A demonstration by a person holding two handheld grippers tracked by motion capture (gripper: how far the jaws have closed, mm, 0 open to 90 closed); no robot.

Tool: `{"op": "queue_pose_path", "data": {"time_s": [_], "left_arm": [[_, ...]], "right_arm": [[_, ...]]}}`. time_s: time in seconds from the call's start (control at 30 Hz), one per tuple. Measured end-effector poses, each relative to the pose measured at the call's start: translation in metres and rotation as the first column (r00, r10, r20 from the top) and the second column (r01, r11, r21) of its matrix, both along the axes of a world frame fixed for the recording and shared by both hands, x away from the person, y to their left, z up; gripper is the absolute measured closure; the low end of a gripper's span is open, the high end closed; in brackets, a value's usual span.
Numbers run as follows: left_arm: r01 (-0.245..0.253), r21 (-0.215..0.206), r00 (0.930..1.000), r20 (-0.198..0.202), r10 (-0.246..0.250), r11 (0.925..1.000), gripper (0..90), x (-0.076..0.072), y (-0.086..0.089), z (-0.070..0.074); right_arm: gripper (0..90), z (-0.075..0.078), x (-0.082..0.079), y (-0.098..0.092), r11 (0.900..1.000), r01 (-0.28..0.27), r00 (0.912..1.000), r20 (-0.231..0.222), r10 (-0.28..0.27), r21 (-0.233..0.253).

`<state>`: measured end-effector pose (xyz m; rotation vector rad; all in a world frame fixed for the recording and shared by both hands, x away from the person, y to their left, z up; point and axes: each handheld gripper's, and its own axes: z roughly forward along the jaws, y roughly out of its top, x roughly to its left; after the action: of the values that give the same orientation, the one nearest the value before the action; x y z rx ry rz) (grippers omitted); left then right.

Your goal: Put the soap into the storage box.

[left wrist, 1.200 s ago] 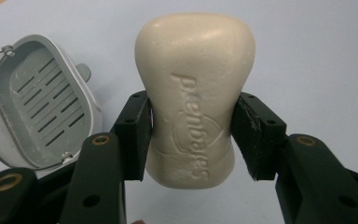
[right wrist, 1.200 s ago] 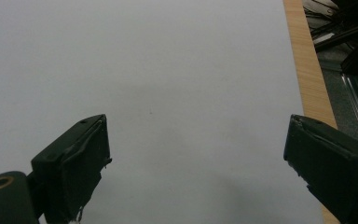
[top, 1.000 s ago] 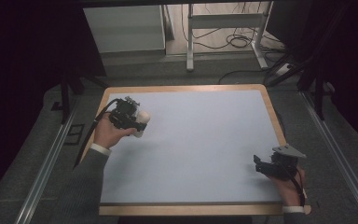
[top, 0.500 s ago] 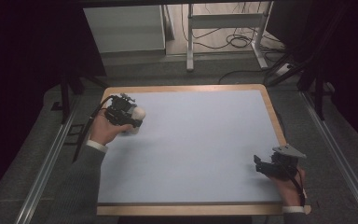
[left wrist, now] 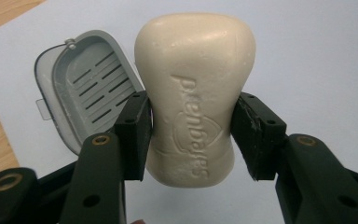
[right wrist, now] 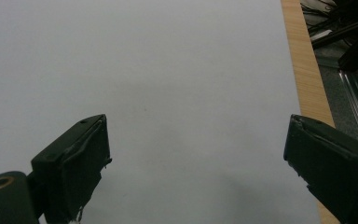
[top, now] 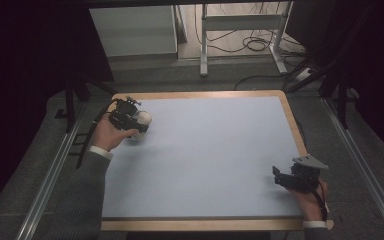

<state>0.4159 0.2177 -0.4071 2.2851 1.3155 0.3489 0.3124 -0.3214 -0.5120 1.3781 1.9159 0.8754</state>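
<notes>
A bench [top: 240, 150] with a pale blue top and a light wood edge is seen from above, with dark floor, cables and metal frame legs beyond it. At its far left corner the person's left hand [top: 111, 136] holds the left hand-held gripper [top: 139, 121], whose jaws are clamped on a cream bar of soap [top: 142, 120]; from above the soap is only a small pale blob, half hidden by the black gripper body. In the left gripper view the bar of soap [left wrist: 196, 95] is plain: cream-white, smooth, rounded, wider at its top and pinched at the waist where the two black jaws press its sides, with raised lettering and a crest on its face, seen reversed and too soft to read with certainty. Its lower end is partly covered by the jaws. Behind and to the left of it lies an open grey soap dish [left wrist: 81, 88] with slotted drain ribs and a thin wire hinge at its top edge; its right side is hidden by the soap and its lower end by a jaw. Near the bench's right front edge the person's right hand [top: 310, 197] holds the right hand-held gripper [top: 278, 177], a grey three-cornered plate on top. In the right gripper view its jaws [right wrist: 196, 154] stand wide apart over bare blue surface, both cut off by the frame
</notes>
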Motion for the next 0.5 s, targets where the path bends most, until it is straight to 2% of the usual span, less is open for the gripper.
{"op": "queue_pose_path", "data": {"time_s": [0.5], "left_arm": [[-0.048,0.016,0.9983,-0.031,0.048,0.9987,49.9,0.021,0.009,-0.007]], "right_arm": [[6.6,-0.001,0.001,-0.001,1.0,0.003,1.0,-0.002,-0.003,0.001]]}}
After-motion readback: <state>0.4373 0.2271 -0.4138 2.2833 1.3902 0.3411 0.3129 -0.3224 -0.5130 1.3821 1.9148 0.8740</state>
